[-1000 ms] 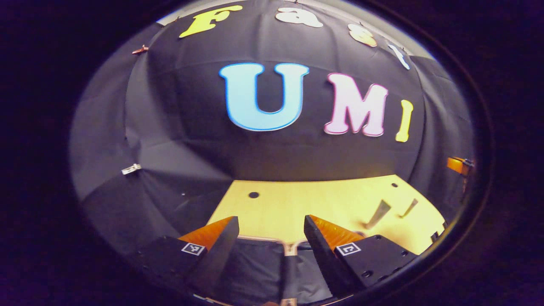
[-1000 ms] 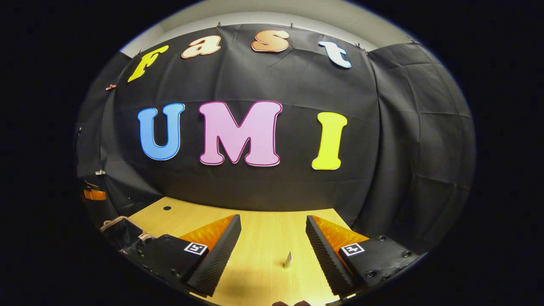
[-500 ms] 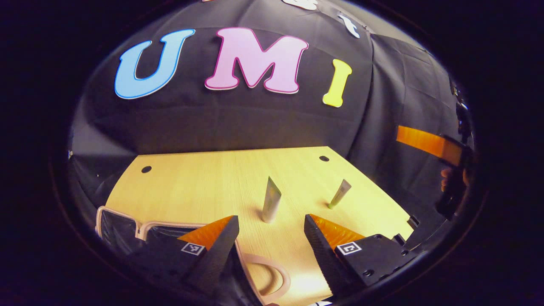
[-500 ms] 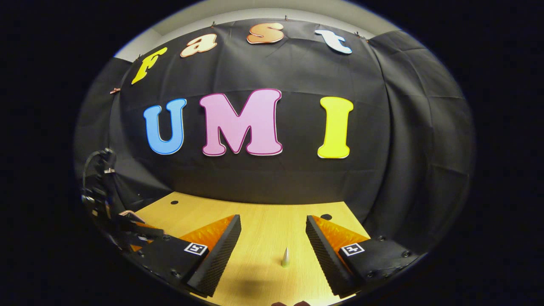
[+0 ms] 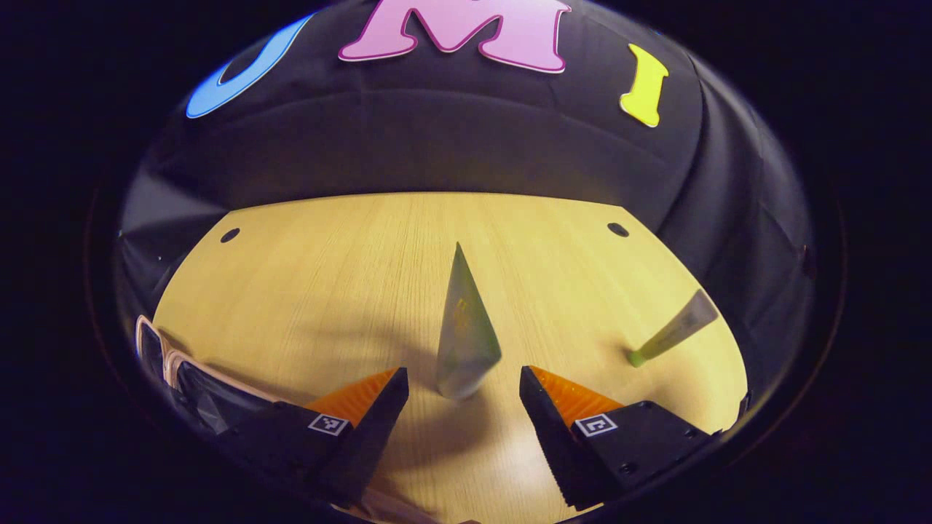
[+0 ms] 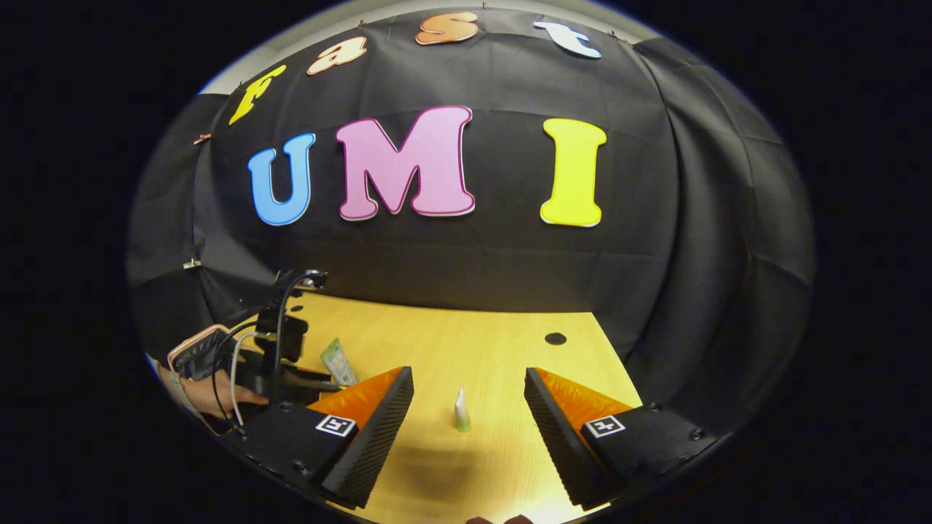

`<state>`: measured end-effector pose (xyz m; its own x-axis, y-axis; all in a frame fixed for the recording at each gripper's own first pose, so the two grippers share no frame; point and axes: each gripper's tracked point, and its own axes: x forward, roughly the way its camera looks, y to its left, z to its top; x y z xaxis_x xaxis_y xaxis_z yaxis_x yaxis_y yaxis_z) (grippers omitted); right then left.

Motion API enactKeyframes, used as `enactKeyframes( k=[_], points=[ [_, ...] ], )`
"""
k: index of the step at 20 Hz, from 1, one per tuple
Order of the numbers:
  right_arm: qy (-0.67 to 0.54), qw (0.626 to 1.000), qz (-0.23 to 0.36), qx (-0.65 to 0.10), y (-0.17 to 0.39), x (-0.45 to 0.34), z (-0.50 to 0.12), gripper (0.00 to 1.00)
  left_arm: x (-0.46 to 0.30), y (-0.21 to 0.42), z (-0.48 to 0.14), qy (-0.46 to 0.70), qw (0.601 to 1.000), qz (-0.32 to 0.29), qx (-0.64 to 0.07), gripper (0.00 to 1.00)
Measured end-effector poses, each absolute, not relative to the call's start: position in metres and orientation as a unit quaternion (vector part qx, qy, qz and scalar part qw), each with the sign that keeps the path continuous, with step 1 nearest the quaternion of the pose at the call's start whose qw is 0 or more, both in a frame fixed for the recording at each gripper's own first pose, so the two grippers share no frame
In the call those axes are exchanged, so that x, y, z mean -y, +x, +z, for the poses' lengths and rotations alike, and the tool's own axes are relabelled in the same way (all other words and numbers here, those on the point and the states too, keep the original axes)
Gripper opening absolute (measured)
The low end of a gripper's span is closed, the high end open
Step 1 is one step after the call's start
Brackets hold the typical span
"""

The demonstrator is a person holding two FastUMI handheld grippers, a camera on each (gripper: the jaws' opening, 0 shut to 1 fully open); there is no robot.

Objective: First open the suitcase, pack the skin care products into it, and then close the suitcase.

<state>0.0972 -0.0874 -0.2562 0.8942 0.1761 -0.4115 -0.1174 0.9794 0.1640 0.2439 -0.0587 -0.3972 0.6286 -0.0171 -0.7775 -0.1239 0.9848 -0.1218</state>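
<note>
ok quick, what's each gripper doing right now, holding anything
Left gripper: tongs open, empty, the larger tube standing between and just beyond them.
Right gripper: tongs open, empty, the small tube upright ahead.

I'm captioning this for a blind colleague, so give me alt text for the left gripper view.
The open left gripper points at a pale green squeeze tube standing upright on its cap on a light wooden table. A smaller green tube stands farther right, and the pink-rimmed open suitcase sits at the lower left.
</note>
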Motion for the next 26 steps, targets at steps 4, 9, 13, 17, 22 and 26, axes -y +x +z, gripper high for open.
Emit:
enactKeyframes(
  k=[4,9,13,17,22,26],
  points=[
    [0.064,0.961,0.093,-0.253,0.090,0.087,-0.300,0.97,0.057,0.255,-0.425,-0.076,0.891,0.039,-0.446,0.96],
    [0.068,0.946,0.124,-0.291,0.117,0.063,-0.362,0.97,0.060,0.243,-0.407,-0.076,0.883,0.054,-0.460,0.47],
    [0.070,0.929,0.135,-0.338,0.139,0.044,-0.420,0.98,0.068,0.227,-0.365,-0.083,0.893,0.043,-0.440,0.47],
    [0.076,0.923,0.128,-0.354,0.158,0.036,-0.451,0.92,0.078,0.187,-0.312,-0.109,0.902,0.047,-0.416,0.46],
    [0.082,0.914,0.109,-0.382,0.165,0.032,-0.484,0.53,0.053,0.126,-0.272,-0.127,0.892,0.046,-0.430,0.47],
    [0.098,0.911,0.141,-0.375,0.142,0.023,-0.442,0.37,-0.015,0.047,-0.276,-0.131,0.835,0.076,-0.529,0.47]
  ],
)
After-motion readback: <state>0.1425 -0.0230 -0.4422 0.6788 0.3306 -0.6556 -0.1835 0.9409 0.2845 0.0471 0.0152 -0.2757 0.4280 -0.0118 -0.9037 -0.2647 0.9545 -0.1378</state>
